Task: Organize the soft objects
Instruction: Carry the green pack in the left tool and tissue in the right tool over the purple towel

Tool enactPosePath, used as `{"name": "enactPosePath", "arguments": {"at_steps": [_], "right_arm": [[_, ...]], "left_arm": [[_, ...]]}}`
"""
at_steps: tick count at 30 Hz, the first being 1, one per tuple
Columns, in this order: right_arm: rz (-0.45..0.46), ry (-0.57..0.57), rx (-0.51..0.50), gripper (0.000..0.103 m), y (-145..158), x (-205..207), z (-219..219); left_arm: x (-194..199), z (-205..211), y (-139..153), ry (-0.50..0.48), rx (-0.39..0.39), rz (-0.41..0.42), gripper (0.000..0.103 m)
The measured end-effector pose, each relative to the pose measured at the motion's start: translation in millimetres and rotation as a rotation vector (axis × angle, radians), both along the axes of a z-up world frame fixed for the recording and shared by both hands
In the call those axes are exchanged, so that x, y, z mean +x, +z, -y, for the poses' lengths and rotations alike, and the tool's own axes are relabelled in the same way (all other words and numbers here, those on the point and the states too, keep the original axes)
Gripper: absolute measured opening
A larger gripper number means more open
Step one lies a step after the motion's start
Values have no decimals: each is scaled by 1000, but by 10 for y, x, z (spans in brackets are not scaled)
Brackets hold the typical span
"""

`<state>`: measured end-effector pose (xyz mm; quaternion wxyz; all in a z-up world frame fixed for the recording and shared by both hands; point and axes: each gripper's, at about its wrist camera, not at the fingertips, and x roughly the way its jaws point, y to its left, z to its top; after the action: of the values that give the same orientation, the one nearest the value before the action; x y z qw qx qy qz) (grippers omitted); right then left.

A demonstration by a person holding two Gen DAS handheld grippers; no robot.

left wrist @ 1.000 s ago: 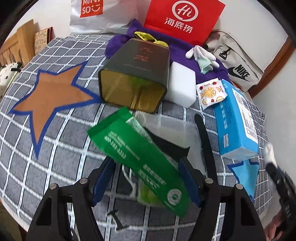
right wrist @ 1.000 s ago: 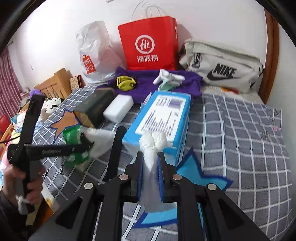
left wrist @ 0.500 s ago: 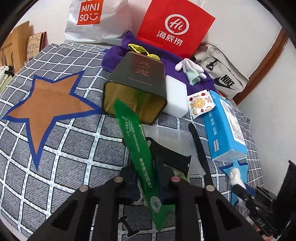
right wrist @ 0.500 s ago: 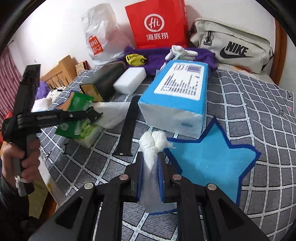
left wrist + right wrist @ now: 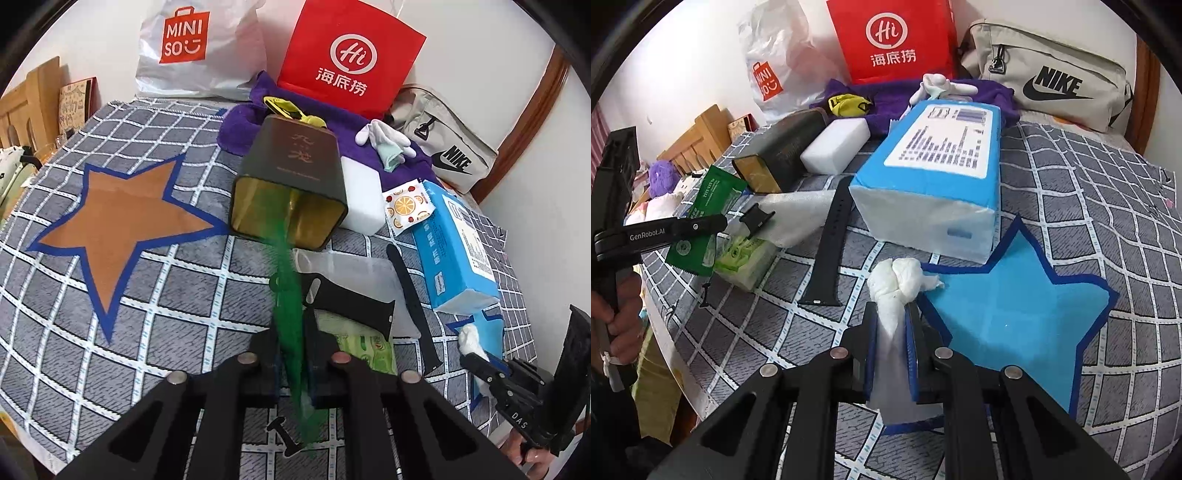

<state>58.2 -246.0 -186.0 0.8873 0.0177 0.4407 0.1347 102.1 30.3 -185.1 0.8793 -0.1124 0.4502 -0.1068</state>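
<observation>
Both grippers were clamped: the left gripper (image 5: 293, 354) on a green packet (image 5: 291, 332) at lower centre, the right gripper (image 5: 892, 332) on white knotted tissue (image 5: 895, 284).

The bedspread (image 5: 155, 295) is grey with a white grid, bearing an orange-brown star (image 5: 122, 218) and a sky-blue star (image 5: 1015, 314), both edged in dark blue. The sachet (image 5: 291, 332) is bright green with white print. The knotted bag (image 5: 897, 284) is white. The tissue pack (image 5: 942, 177) is blue with a white label; the foam block (image 5: 836, 146) is white. The tin (image 5: 295, 173) is dark olive, gold inside. The paper bag (image 5: 347, 62) is red with white lettering; the towel (image 5: 243, 125) is purple; the watch strap (image 5: 831, 243) is black.
</observation>
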Motion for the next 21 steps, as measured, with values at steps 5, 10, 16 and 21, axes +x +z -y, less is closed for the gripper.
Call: {"name": "enactPosePath", "arguments": {"at_steps": [5, 10, 16, 21], "right_arm": [[31, 8, -1, 14, 170, -22, -20], [62, 23, -5, 14, 348, -27, -53], [95, 24, 3, 14, 546, 18, -67], [116, 23, -4, 14, 696, 105, -50]], "left_arm": [[-27, -55, 117, 3, 7, 20, 9], [-39, -89, 249, 8, 13, 44, 9], [6, -84, 419, 9, 38, 69, 9], [96, -55, 578, 7, 59, 92, 9]]}}
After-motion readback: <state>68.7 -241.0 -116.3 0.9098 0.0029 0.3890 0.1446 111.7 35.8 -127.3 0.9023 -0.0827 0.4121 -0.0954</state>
